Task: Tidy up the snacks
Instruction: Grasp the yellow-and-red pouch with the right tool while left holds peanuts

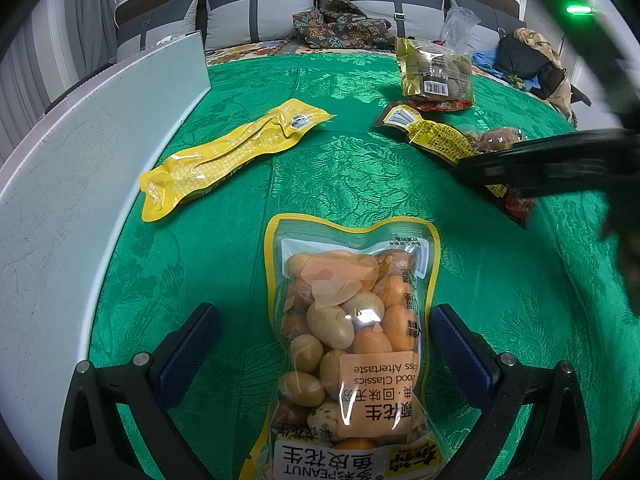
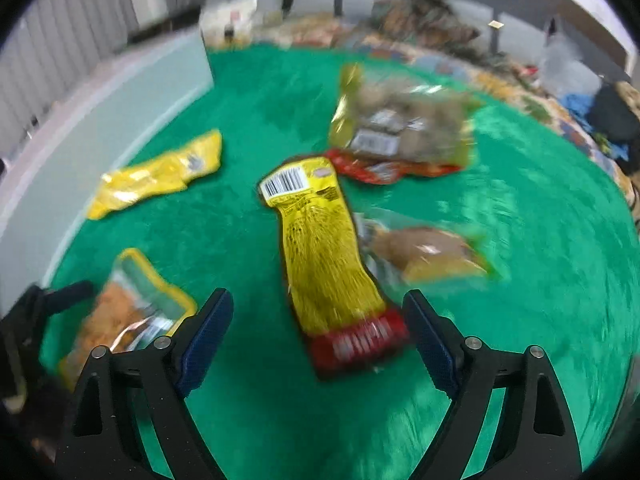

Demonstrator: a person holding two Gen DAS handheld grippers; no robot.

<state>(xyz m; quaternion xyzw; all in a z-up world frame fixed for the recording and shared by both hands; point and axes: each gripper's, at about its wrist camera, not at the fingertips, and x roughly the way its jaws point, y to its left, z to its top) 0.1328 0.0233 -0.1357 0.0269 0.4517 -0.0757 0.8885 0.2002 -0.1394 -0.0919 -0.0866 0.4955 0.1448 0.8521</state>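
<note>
A clear peanut bag (image 1: 352,344) with a yellow rim lies on the green cloth between the fingers of my left gripper (image 1: 324,320), which is open around it without touching. The same peanut bag (image 2: 128,312) shows at lower left in the right wrist view. My right gripper (image 2: 320,312) is open, with a long yellow-and-red packet (image 2: 324,256) lying between its fingers. A second yellow packet (image 1: 228,156) (image 2: 156,174) rests near the white board. The right gripper's body (image 1: 552,164) crosses the left wrist view above the yellow-and-red packet (image 1: 436,138).
A white board (image 1: 80,152) stands along the left edge of the green cloth (image 1: 360,184). A gold bag with brown contents (image 1: 436,72) (image 2: 404,124) lies on a red packet (image 2: 384,170). Another clear bag with brown snacks (image 2: 432,252) lies right of centre. Cushions and clothes (image 1: 344,24) fill the back.
</note>
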